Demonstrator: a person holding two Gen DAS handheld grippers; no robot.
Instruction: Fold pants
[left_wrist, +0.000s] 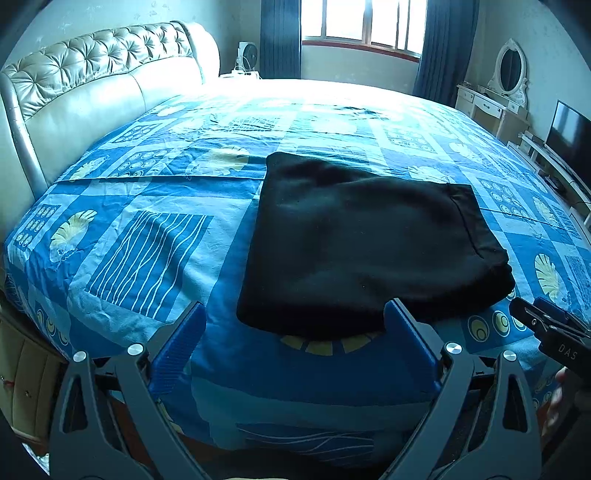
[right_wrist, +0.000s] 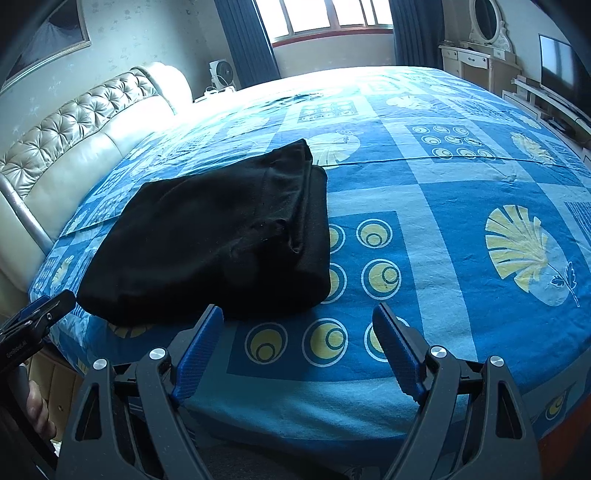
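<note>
- Item: black, soft-knit pants (left_wrist: 354, 243), lying as a compact rectangular bundle on the blue patterned bedsheet (left_wrist: 147, 236); centre to right of the left wrist view, centre-left of the right wrist view. Several layers show stacked at the bundle's right edge.
- Status, judged: folding looks complete or nearly so; the step in hand is likely a final check or tidy.
- Handling note: if tidying, press layers flat from above and square the stepped right edge; avoid pinching one layer alone, which would drag the soft stack open.
- Left gripper (left_wrist: 295, 328): released, jaws spread wide, nothing between them; lower centre of its view, one blue pad overlapping the near edge of the pants in the picture; contact cannot be told.
- Right gripper (right_wrist: 299, 328): released, jaws wide, empty; lower centre of its view, above bare sheet, just beside the bundle's near right corner.
- Pose: both tools angled downward toward the bed, side by side, each tip visible at the other view's edge.
</note>
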